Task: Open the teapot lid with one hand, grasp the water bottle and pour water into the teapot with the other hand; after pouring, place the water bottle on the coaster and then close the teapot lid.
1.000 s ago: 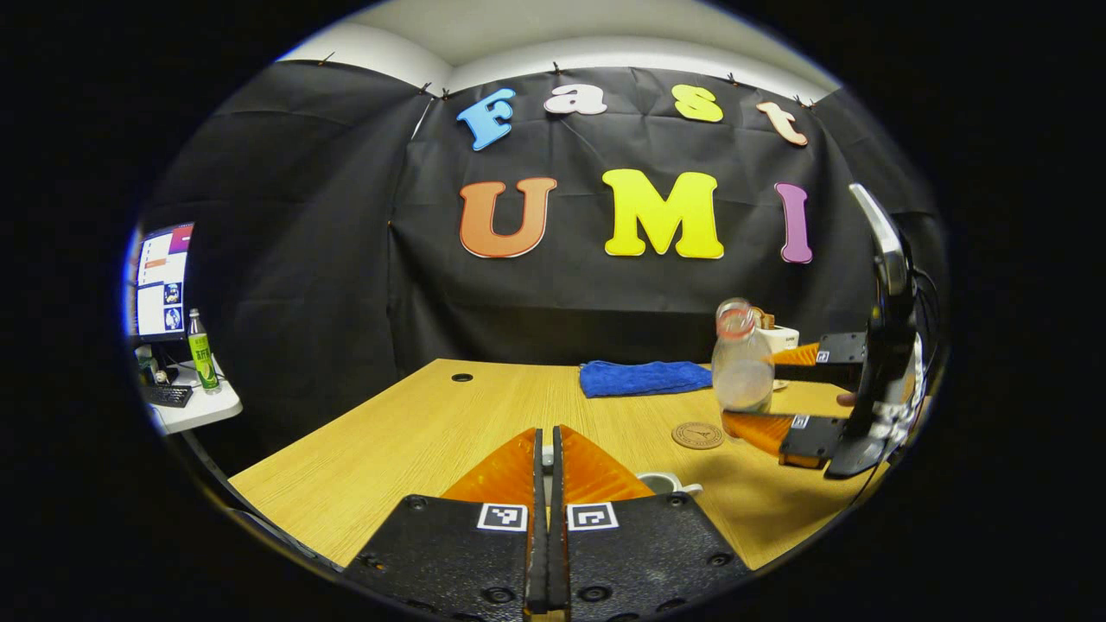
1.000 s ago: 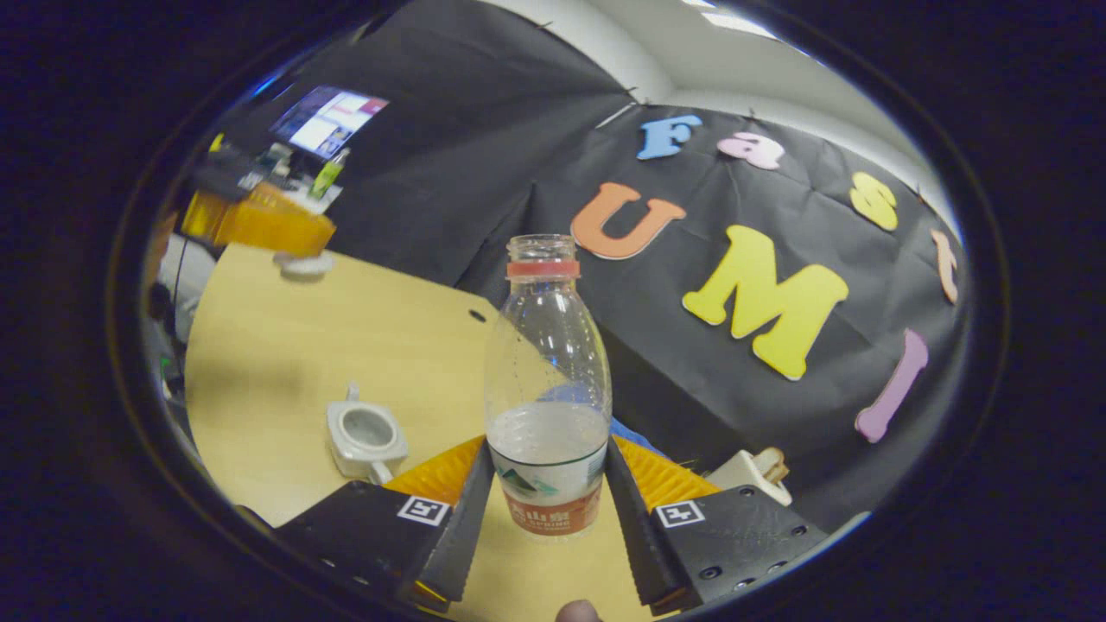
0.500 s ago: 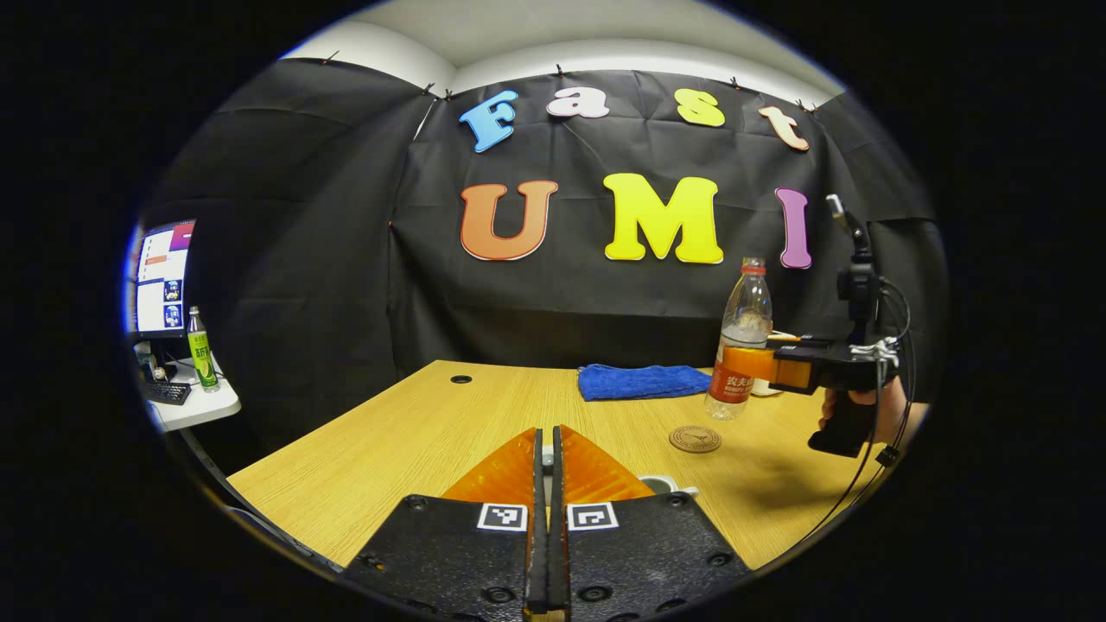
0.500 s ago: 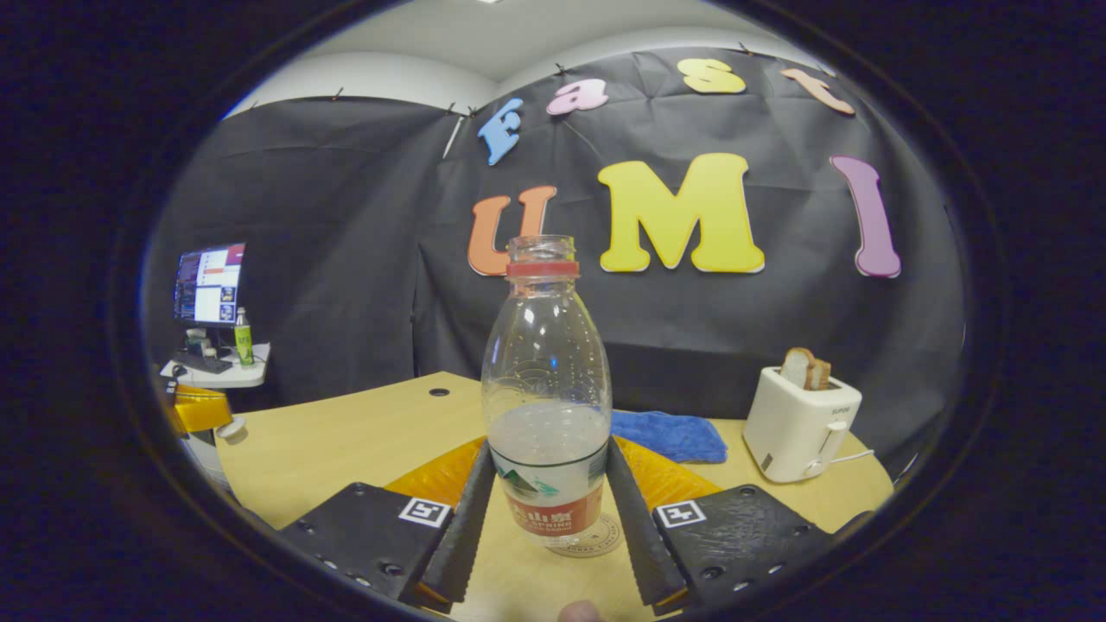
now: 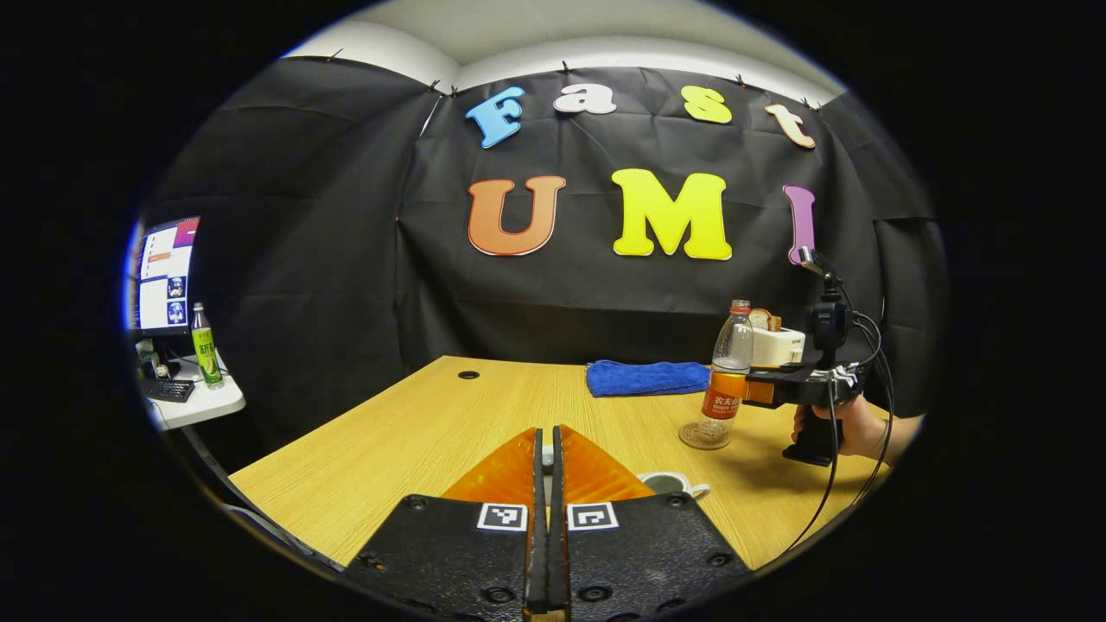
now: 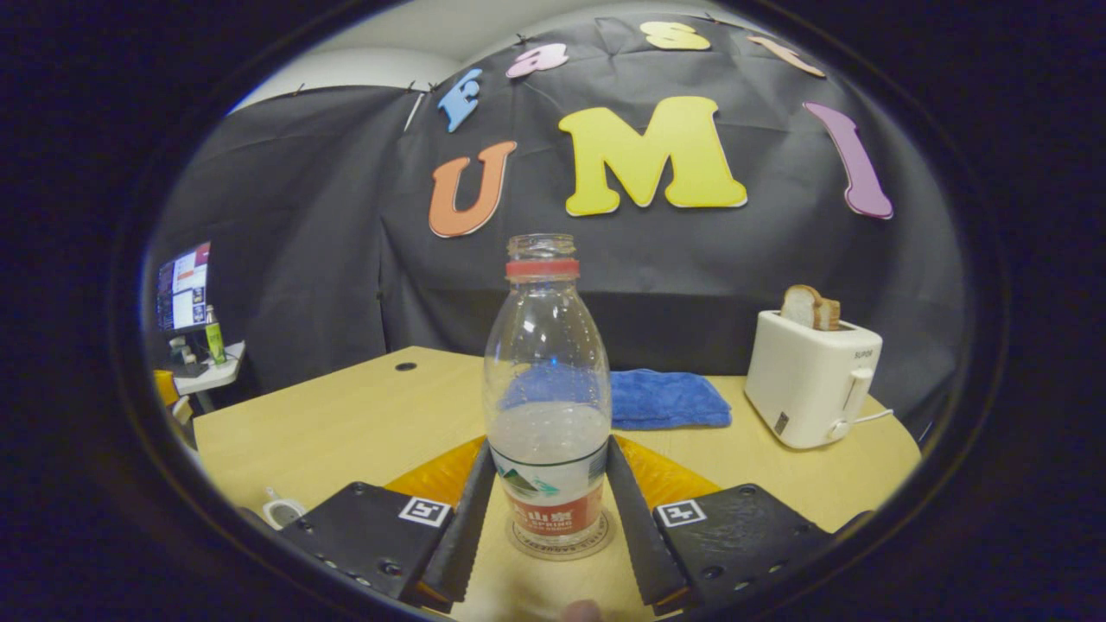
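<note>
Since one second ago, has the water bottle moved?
Yes. The water bottle came down from tilted above the table onto the coaster, upright.

The water bottle (image 6: 546, 389) is clear, glossy plastic with a printed film label, standing on a table (image 6: 346, 432) of pale matt wood grain, behind it a soft, nappy blue cloth (image 6: 670, 399) and a smooth white plastic toaster (image 6: 812, 380).

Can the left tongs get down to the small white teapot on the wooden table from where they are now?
Probably yes. In the left gripper view the small white teapot sits open just ahead of the left tongs, with bare wooden table around it. The clear plastic water bottle and right tongs are farther off.
</note>
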Demonstrator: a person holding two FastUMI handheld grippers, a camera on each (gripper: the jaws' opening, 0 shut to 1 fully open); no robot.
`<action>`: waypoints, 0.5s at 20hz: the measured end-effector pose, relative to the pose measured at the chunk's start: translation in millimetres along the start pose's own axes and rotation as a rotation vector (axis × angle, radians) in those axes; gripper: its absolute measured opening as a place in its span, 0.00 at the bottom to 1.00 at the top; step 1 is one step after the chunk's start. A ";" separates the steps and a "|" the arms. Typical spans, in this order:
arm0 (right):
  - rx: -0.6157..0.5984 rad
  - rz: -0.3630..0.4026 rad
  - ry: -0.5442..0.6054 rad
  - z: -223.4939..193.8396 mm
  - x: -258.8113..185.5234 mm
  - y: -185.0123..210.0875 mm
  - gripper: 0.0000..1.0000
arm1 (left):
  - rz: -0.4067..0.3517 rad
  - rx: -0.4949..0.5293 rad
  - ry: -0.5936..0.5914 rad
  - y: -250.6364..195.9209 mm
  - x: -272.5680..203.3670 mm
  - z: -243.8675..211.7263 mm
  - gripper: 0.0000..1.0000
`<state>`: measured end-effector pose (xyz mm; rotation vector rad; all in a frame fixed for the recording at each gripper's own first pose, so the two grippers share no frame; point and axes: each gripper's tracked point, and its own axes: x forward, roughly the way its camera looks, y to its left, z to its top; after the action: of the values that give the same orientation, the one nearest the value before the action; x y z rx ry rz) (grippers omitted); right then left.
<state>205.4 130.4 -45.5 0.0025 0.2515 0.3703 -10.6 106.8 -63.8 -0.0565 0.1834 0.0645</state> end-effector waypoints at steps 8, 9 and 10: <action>0.000 -0.011 0.015 -10.3 13.0 1.2 0.73 | 0.007 0.005 0.003 1.6 0.6 -2.3 0.03; 0.005 -0.016 0.015 -11.7 14.0 -0.7 0.73 | 0.008 0.006 0.002 1.8 0.8 -2.0 0.03; 0.004 -0.019 0.020 -12.7 15.9 -1.8 0.74 | 0.008 0.008 0.001 1.8 1.6 -1.7 0.03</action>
<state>217.3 133.9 -61.8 0.0008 0.2721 0.3510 -9.5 108.6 -65.9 -0.0480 0.1849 0.0721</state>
